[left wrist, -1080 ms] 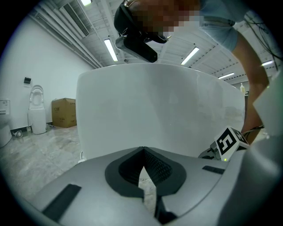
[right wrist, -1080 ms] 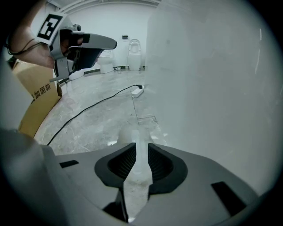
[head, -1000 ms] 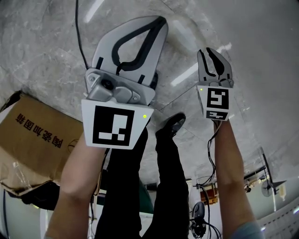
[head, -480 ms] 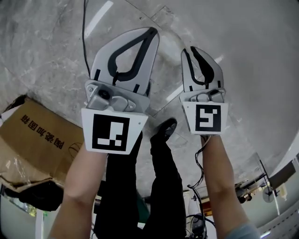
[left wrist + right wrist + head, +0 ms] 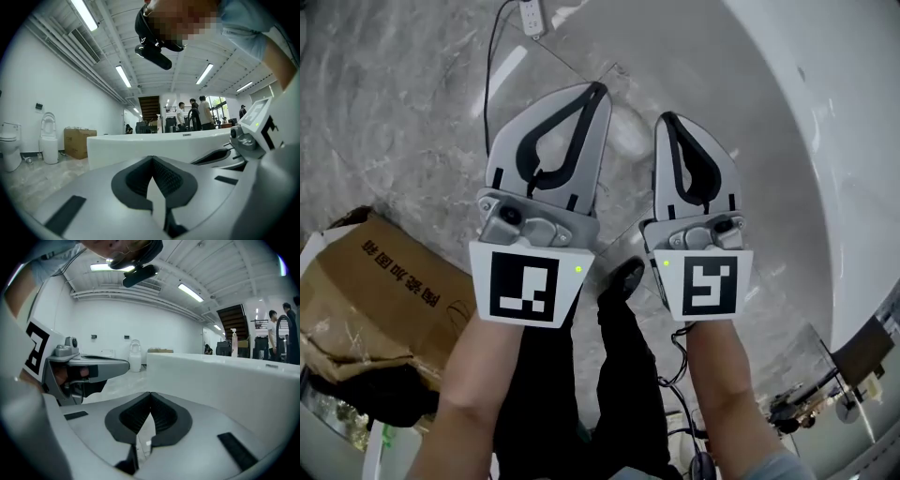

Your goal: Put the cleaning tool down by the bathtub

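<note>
We've got a cardboard box (image 5: 384, 281) at the floor's (image 5: 403, 112) left edge, then our left claw (image 5: 598, 87), clenched on nothing, tips meeting. Just beside it, our right claw (image 5: 664, 117), clenched too, empty. The white bathtub (image 5: 825, 141) curves along the right.

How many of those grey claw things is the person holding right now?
2. The left claw is at the left of the head view, the right claw beside it, nearer the bathtub. Both are shut and empty. No others show.
</note>
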Action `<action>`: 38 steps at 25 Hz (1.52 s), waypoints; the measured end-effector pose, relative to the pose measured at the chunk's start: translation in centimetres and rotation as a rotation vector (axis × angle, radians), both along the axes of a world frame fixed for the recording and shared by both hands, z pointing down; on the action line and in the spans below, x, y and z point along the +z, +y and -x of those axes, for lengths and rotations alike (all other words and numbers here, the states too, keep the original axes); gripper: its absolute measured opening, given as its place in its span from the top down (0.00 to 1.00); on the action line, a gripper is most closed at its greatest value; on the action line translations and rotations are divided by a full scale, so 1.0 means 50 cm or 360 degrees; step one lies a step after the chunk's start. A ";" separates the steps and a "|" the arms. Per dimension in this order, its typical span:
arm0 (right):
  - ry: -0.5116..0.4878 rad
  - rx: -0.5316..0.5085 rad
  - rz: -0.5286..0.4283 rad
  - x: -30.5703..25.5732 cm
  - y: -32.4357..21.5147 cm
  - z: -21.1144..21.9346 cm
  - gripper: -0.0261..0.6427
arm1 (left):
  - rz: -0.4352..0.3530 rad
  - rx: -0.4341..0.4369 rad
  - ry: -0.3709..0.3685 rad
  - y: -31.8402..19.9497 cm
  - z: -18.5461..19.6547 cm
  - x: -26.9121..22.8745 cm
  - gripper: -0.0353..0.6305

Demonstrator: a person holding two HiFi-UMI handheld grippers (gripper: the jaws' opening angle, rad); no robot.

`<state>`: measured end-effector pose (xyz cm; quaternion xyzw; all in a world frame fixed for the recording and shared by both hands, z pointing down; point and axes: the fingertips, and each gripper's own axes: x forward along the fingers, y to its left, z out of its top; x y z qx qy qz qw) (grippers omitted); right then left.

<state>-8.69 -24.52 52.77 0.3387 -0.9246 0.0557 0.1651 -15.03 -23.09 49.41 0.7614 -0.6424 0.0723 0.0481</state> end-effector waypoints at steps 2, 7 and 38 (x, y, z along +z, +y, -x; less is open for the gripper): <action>-0.0036 0.0008 -0.0028 -0.069 -0.007 -0.005 0.94 | -0.0043 -0.0014 0.0007 -0.006 -0.003 -0.064 0.92; -0.0096 0.0015 -0.0111 -0.240 -0.010 -0.035 0.94 | -0.0170 -0.0007 -0.0029 -0.014 -0.024 -0.235 0.92; -0.0404 0.0117 -0.0784 -1.148 0.166 -0.260 0.94 | -0.0658 -0.0062 -0.0213 0.216 -0.231 -1.096 0.92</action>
